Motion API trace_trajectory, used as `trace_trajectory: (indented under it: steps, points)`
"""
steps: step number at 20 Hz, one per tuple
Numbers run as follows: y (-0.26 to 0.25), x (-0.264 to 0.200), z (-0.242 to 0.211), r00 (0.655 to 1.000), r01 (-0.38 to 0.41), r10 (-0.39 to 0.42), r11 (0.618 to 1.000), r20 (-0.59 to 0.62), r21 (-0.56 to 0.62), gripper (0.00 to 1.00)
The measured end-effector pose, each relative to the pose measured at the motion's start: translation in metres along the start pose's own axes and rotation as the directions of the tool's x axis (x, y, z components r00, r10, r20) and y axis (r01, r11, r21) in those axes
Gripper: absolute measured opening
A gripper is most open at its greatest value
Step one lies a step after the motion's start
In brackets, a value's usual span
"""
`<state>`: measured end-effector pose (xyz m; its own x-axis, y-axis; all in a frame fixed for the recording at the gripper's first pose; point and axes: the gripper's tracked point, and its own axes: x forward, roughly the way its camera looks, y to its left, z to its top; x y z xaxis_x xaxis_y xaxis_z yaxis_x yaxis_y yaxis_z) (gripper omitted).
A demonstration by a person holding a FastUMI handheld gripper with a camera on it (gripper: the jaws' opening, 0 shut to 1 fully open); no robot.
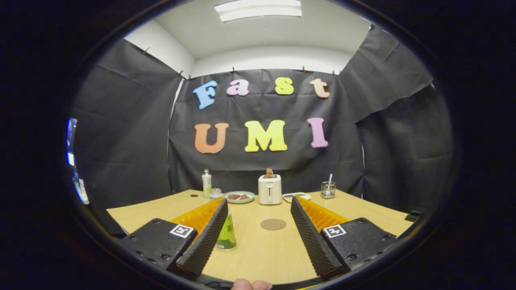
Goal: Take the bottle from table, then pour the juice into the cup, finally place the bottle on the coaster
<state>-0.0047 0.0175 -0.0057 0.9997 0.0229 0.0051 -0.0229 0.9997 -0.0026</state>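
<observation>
— Where's the gripper (258, 209) now?
— Over the table (363, 209), fingers spread wide, gripping nothing. The bottle (227, 233) stands upright right against the left finger's inner side.
— And the coaster (273, 224)?
— Flat between the fingers, further out. Beyond it a toaster (269, 189) (something poking out the top) beside a plate (239, 197).

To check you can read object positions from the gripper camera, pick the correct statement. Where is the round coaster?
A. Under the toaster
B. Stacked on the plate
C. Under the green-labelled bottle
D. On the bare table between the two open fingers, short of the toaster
D: the coaster lies flat on the table in the gap ahead of the open gripper, nearer than the toaster and apart from the green-labelled bottle.
</observation>
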Motion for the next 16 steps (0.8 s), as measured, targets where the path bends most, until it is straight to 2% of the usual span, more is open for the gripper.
trace_trajectory:
  steps: [4,12,16]
  points:
    - [0.016,-0.004,-0.013,1.0,-0.008,0.008,1.0,-0.01,0.002,1.0]
    - [0.059,0.016,-0.059,0.989,-0.041,0.035,0.998,-0.144,-0.038,1.0]
    - [0.068,0.04,-0.088,0.972,-0.009,-0.005,0.998,-0.237,-0.057,1.0]
